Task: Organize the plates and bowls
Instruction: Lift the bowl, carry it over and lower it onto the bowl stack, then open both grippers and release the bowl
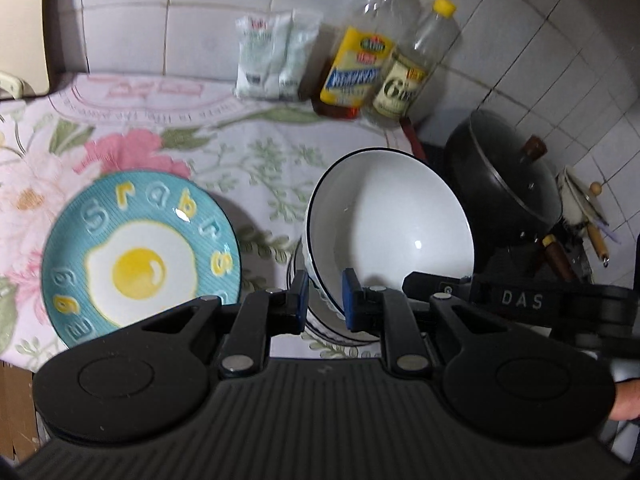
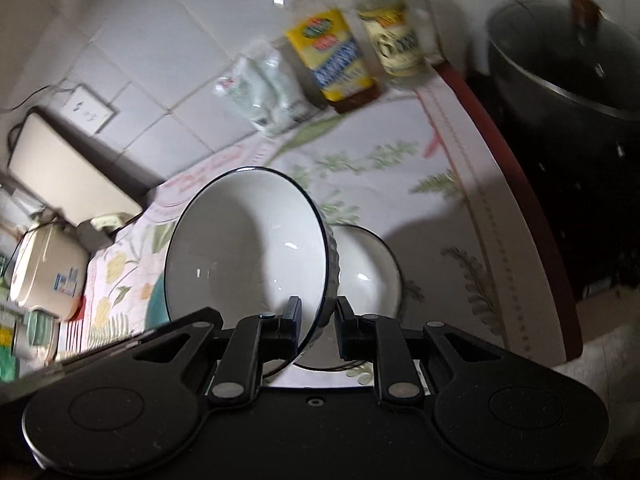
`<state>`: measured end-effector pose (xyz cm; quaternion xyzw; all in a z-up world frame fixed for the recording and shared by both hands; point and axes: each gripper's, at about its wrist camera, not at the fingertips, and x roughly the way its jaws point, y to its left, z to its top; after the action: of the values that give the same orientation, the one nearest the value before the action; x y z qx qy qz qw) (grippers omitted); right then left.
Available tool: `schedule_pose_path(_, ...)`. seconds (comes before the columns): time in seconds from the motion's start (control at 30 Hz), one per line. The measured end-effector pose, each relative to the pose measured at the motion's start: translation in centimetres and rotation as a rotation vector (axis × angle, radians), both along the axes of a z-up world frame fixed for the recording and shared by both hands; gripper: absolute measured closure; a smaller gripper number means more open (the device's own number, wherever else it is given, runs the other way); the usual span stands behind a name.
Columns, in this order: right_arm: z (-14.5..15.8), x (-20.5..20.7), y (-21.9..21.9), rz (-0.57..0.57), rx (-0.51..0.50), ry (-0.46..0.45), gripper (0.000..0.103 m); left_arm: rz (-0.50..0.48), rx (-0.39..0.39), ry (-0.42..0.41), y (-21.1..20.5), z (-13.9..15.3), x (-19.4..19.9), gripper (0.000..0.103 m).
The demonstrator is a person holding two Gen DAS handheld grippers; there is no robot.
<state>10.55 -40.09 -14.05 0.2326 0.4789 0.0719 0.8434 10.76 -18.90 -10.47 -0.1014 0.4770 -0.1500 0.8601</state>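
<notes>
A white bowl with a dark rim (image 1: 390,216) is tilted above a second white bowl (image 1: 316,320) on the flowered tablecloth. My left gripper (image 1: 325,298) is shut on the tilted bowl's near rim. My right gripper (image 2: 318,320) is shut on the same bowl's rim (image 2: 248,248), and the second bowl (image 2: 370,276) shows behind it to the right. A teal plate with a fried-egg picture (image 1: 140,256) lies flat to the left of the bowls.
Two oil bottles (image 1: 368,56) and a white bag (image 1: 276,56) stand at the tiled back wall. A black pot with a lid (image 1: 508,184) sits right of the table edge. A rice cooker (image 2: 48,272) and a cream box (image 2: 68,172) stand far left.
</notes>
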Motion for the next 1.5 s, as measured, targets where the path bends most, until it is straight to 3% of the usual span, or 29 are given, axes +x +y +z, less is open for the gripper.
schedule_pose_path(0.17,-1.6,0.0,-0.3,-0.038,-0.031,0.022,0.081,0.002,-0.015,0.074,-0.5,-2.3,0.8,0.087)
schedule_pose_path(0.4,-2.3,0.4,-0.5,-0.035,-0.060,0.034,0.082,0.008,-0.007,0.131,-1.0,-3.2,1.5,0.087)
schedule_pose_path(0.83,-1.6,1.1,1.6,0.055,-0.254,-0.010,0.080,0.009,0.010,0.181,-1.3,-4.1,2.2,0.086)
schedule_pose_path(1.0,-1.3,0.8,2.5,0.080,-0.393,-0.063,0.077,0.005,0.014,0.175,-1.4,-3.8,2.1,0.083)
schedule_pose_path(1.3,-1.3,-0.5,1.4,0.121,-0.330,-0.128,0.075,-0.011,0.022,0.142,-1.6,-2.9,0.8,0.083)
schedule_pose_path(1.5,0.9,-2.8,1.3,0.193,-0.361,-0.191,0.071,-0.025,0.030,0.116,-1.9,-1.3,-1.1,0.083)
